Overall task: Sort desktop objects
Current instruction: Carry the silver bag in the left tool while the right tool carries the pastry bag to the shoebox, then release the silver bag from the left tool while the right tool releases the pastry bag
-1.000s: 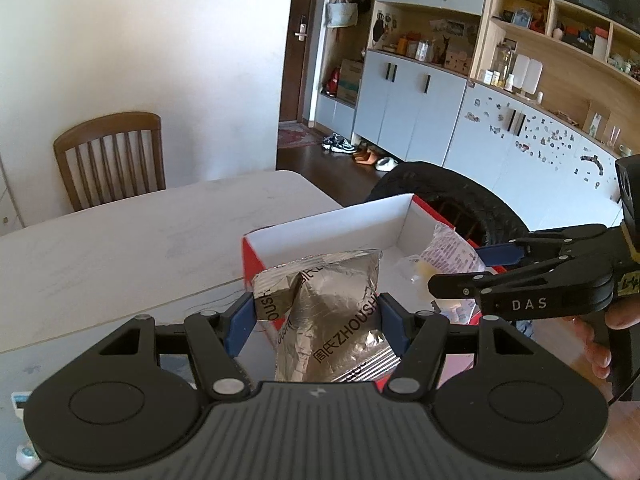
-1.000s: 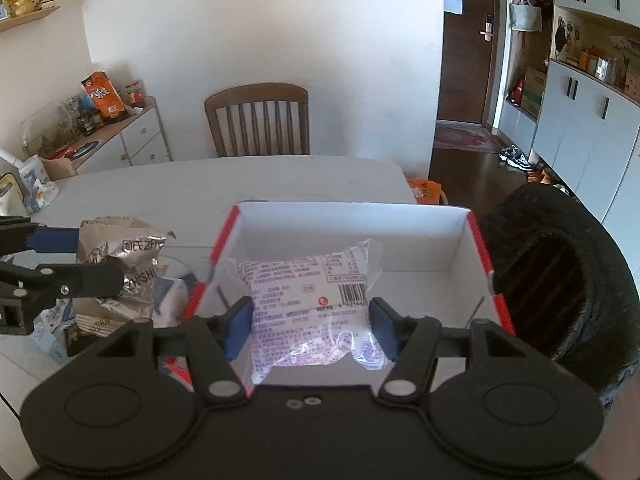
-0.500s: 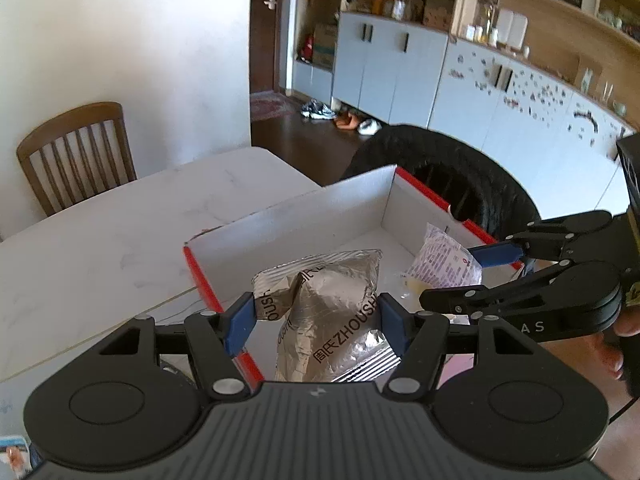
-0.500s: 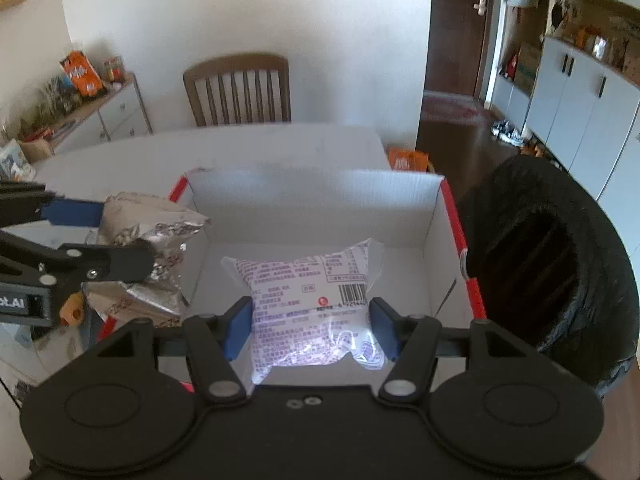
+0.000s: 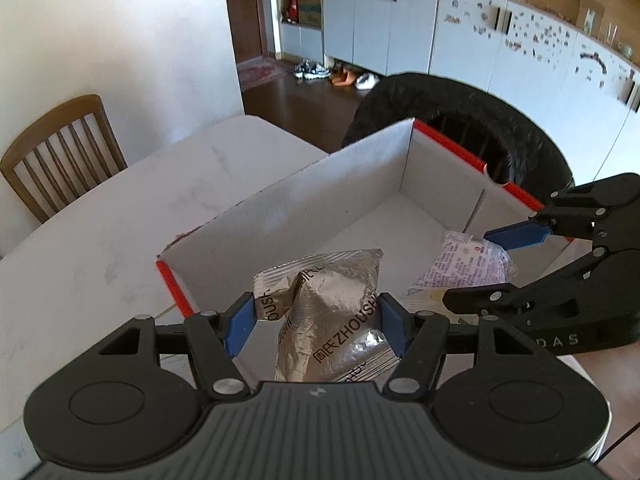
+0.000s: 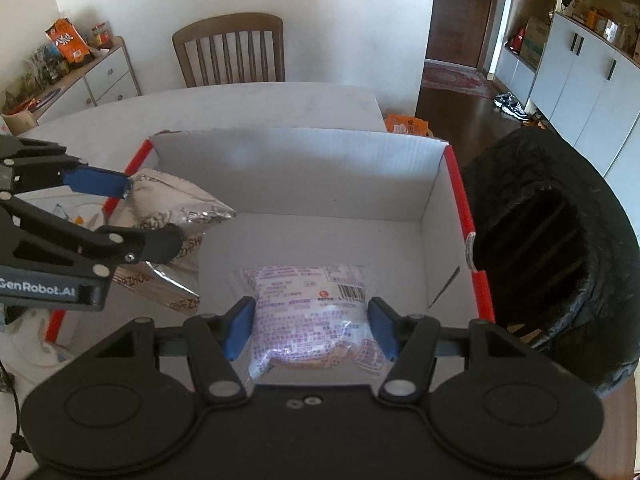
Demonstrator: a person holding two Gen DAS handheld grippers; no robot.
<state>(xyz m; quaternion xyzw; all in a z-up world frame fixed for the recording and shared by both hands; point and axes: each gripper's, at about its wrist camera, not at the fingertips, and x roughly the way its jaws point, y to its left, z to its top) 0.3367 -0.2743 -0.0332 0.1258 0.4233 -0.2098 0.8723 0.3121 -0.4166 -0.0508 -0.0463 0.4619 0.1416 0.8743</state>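
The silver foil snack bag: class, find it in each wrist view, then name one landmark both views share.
Left wrist view: silver foil snack bag at lower centre, clamped in the left gripper.
Right wrist view: same bag at left, over the box's left side.
Shared landmark: the white box with red edges.

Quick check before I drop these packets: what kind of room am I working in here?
Most likely a home dining or living room: a wooden chair at a pale table, white storage cabinets, and shoes on the floor near a door.

Left tool and right tool seemingly both clamped.
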